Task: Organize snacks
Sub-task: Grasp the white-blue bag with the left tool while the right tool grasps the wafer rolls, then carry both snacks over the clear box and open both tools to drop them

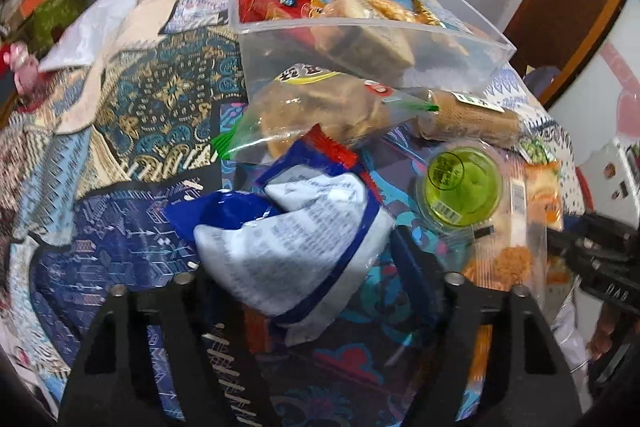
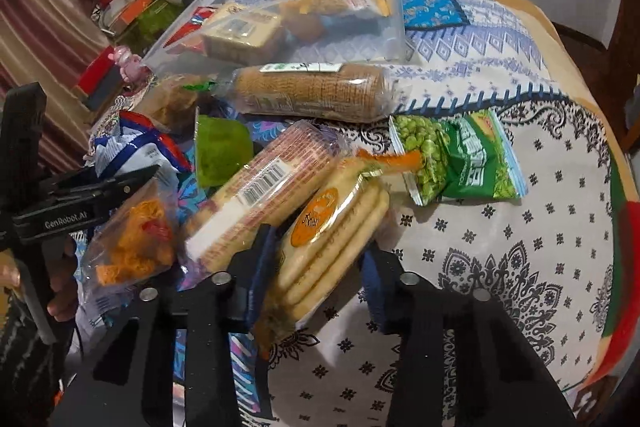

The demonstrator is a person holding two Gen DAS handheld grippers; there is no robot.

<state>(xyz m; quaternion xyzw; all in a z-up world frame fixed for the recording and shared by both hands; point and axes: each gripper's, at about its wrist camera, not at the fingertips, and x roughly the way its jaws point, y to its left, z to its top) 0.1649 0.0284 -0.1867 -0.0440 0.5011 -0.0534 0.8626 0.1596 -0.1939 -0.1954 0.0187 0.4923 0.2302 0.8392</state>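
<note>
Right wrist view: the right tool has its jaws closed on the lower end of a round-cracker pack, which points to 1 o'clock above the table; judged light and stiff, with brittle contents and slick film, so grip the flat faces near mid-length. In the left wrist view, the left tool straddles a blue-and-white snack bag; contact cannot be confirmed. This bag looks soft, crushable. The clear bin sits at 12 o'clock.
</note>
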